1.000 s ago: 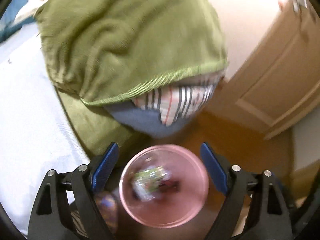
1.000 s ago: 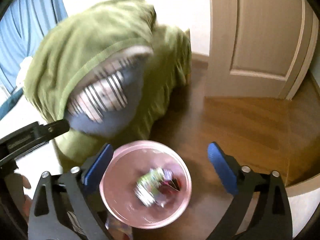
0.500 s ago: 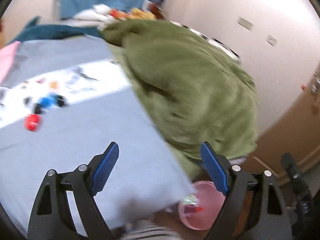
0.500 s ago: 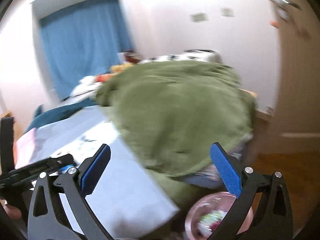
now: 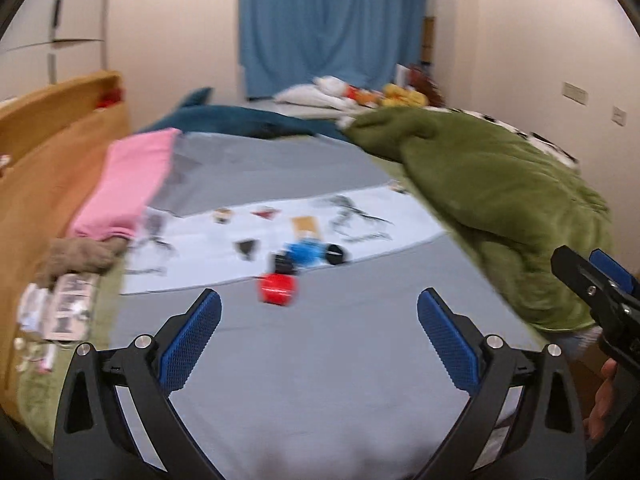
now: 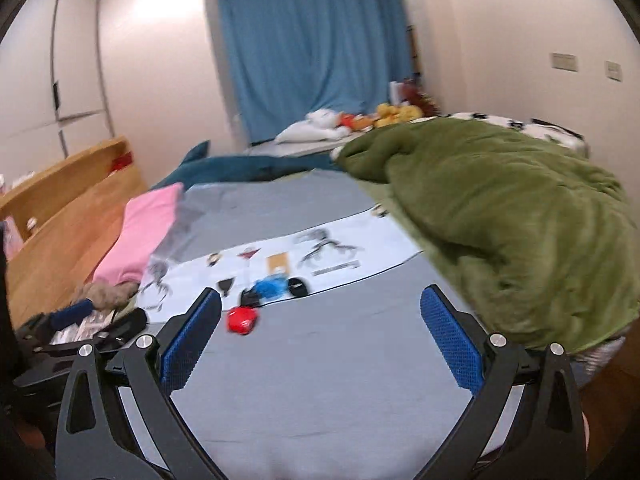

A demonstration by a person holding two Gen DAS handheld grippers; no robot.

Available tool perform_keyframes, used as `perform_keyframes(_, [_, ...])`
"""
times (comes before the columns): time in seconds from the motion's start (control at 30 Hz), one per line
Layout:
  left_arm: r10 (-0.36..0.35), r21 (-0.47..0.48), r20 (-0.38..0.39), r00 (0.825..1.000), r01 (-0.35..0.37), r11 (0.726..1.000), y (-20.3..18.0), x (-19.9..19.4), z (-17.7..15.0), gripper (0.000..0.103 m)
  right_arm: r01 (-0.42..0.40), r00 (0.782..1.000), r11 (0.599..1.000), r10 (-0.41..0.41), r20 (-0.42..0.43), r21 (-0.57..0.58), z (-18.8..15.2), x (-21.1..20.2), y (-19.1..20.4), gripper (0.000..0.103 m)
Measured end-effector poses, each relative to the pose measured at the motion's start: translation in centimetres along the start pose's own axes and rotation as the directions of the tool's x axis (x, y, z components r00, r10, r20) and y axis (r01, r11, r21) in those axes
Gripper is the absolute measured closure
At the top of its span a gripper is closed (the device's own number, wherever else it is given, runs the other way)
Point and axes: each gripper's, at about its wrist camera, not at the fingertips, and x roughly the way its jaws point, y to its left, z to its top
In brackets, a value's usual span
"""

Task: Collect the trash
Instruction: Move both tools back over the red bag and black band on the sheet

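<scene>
over the bed: both grippers empty, trash ahead

above the grey sheet (image 5: 320, 360) we hold both grippers side by side, aimed slightly down at the litter. the left gripper (image 5: 319, 342) has its jaws opening, nothing between them; the right gripper (image 6: 320, 340) shows its jaws spread wide, also empty. we judge this wide stance suits a reach for the next piece.

the trash lies ahead, well apart from the pads: a red wad (image 5: 277, 288) on the sheet, then a blue wad (image 5: 304, 252) and black scraps (image 5: 335, 254) on a white printed cloth (image 5: 224, 248). the red wad is nearest, so we judge it the likely next pick.

around the path: a green blanket (image 5: 500, 208) heaped along the right, a pink cloth (image 5: 128, 184) and a wooden board (image 5: 48, 168) on the left. nothing lies between the grippers and the trash. motion blur hides finer detail.
</scene>
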Motion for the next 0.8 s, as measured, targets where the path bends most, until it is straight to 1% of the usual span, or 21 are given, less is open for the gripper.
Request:
perform_keyframes(0.1, [0.048, -0.032, -0.003, 0.999, -0.048, 0.998, 3.5, 1.3, -0.3, 0.008, -0.030, 0.999, 0.999, 0.029, -0.037, -0.038, -0.7, 3.0, 3.0, 0.005])
perform_keyframes(0.17, [0.055, -0.063, -0.006, 0.998, -0.055, 0.997, 5.1, 2.7, -0.7, 0.008, -0.050, 0.997, 0.997, 0.047, -0.058, -0.066, -1.2, 5.5, 4.7, 0.005])
perform_keyframes(0.23, [0.050, -0.097, -0.004, 0.999, -0.050, 0.994, 6.5, 5.0, -1.1, 0.008, -0.060, 0.997, 0.994, 0.055, -0.052, -0.088, -1.8, 8.0, 5.7, 0.005])
perform_keyframes(0.3, [0.055, -0.116, 0.020, 0.998, -0.053, 0.992, 7.3, 7.1, -1.6, 0.008, -0.058, 0.998, 0.994, 0.055, -0.035, -0.088, -2.3, 10.5, 6.2, 0.005])
perform_keyframes(0.37, [0.062, -0.127, 0.024, 0.998, -0.058, 0.990, 7.7, 9.2, -2.1, 0.008, -0.043, 0.999, 0.996, 0.040, -0.035, -0.074, -2.8, 13.3, 6.1, 0.005])
perform_keyframes(0.4, [0.068, -0.134, 0.010, 0.998, -0.066, 0.989, 7.8, 11.3, -2.2, 0.008, -0.034, 0.998, 0.997, 0.031, -0.045, -0.068, -3.0, 14.7, 5.8, 0.005])
perform_keyframes(0.47, [0.066, -0.133, -0.008, 0.998, -0.066, 0.989, 7.7, 13.7, -2.6, 0.008, -0.021, 0.997, 0.998, 0.016, -0.081, -0.052, -3.5, 18.3, 5.3, 0.005])
perform_keyframes(0.5, [0.066, -0.128, -0.021, 0.998, -0.068, 0.989, 7.6, 15.5, -2.8, 0.008, -0.015, 0.996, 0.999, 0.011, -0.093, -0.050, -3.7, 19.5, 5.2, 0.005])
perform_keyframes(0.6, [0.056, -0.115, -0.038, 0.998, -0.060, 0.992, 7.6, 19.9, -3.3, 0.008, -0.001, 0.991, 0.998, -0.006, -0.130, -0.055, -4.5, 24.5, 4.4, 0.005])
perform_keyframes(0.73, [0.061, -0.102, -0.029, 0.998, -0.064, 0.993, 7.9, 25.1, -4.0, 0.008, 0.010, 0.992, 0.996, -0.022, -0.122, -0.092, -5.1, 30.2, 3.9, 0.005])
perform_keyframes(0.8, [0.059, -0.102, -0.042, 0.997, -0.063, 0.993, 8.0, 27.5, -4.4, 0.009, 0.018, 0.990, 0.994, -0.033, -0.140, -0.105, -5.5, 33.5, 3.7, 0.005])
